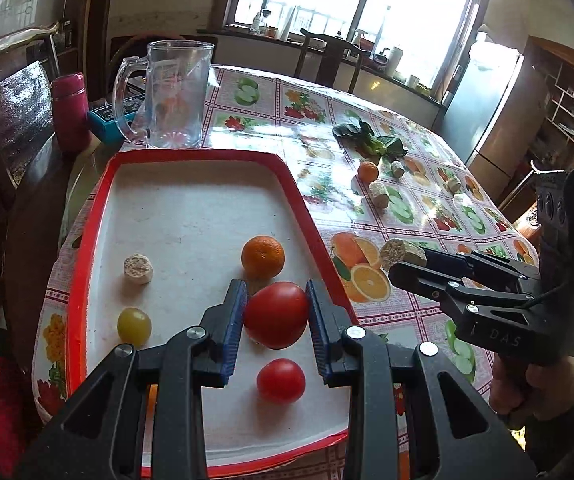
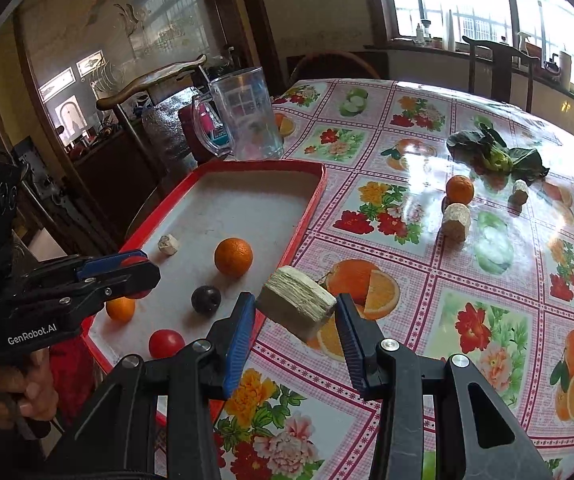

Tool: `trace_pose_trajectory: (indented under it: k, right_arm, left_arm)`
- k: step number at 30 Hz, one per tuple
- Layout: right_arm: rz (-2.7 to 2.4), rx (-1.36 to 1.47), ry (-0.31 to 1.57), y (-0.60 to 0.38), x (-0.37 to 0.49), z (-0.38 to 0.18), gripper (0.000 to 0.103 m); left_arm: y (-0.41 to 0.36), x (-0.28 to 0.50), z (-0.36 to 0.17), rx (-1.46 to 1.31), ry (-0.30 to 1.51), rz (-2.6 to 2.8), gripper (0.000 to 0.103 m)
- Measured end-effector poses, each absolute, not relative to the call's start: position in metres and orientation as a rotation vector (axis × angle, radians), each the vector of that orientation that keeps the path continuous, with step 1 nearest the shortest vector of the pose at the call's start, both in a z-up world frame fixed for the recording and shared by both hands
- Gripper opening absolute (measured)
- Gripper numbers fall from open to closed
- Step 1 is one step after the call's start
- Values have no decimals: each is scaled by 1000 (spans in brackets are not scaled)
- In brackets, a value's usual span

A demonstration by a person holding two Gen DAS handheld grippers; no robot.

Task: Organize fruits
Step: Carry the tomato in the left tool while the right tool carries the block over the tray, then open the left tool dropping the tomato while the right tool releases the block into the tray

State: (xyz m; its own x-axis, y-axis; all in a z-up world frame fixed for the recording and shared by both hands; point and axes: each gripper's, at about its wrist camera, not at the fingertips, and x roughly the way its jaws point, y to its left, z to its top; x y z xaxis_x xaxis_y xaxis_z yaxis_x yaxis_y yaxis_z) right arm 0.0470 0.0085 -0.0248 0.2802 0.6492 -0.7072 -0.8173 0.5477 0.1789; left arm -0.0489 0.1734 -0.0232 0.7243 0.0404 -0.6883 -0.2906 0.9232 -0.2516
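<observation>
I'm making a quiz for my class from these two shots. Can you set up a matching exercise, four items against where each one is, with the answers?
Items:
1. large red tomato
2. pale cut chunk
3. leafy greens
4. clear glass mug

Places:
A. lying on the tablecloth, far from the tray
B. between the left gripper's pads, over the tray
C. standing just beyond the red tray's far rim
D. held in the right gripper, at the tray's edge

Pairs: 1-B, 2-D, 3-A, 4-C
</observation>
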Motion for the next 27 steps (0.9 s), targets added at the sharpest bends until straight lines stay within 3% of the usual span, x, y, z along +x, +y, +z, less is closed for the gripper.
trace_pose_trajectory:
  k: [27]
  right_arm:
    - [1067, -309, 877, 127, 86, -43, 42]
  left_arm:
    - [277, -12, -43, -390, 815, 372, 28]
